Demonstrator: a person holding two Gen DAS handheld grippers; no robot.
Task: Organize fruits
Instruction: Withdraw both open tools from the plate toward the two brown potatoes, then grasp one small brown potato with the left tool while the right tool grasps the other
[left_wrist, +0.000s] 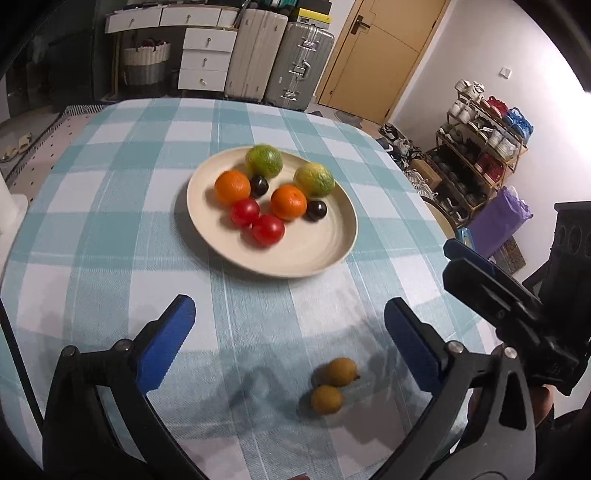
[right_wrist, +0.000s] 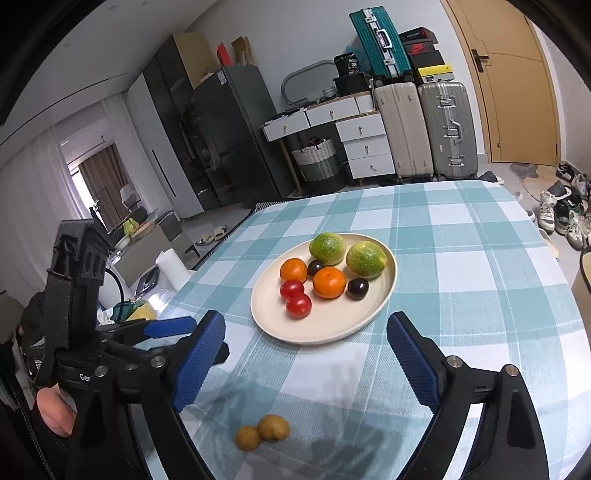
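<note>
A cream plate on a checked tablecloth holds oranges, green citrus, tomatoes and plums. Two small brown fruits lie touching on the cloth, near both grippers. The left gripper and right gripper hover with fingers spread wide, holding nothing.

Left tongs and right tongs gape wide, side by side.

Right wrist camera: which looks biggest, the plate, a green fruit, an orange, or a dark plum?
Largest to smallest as they look in that view:
1. plate
2. green fruit
3. orange
4. dark plum
All sit about equally far away, so the order is fair.
</note>
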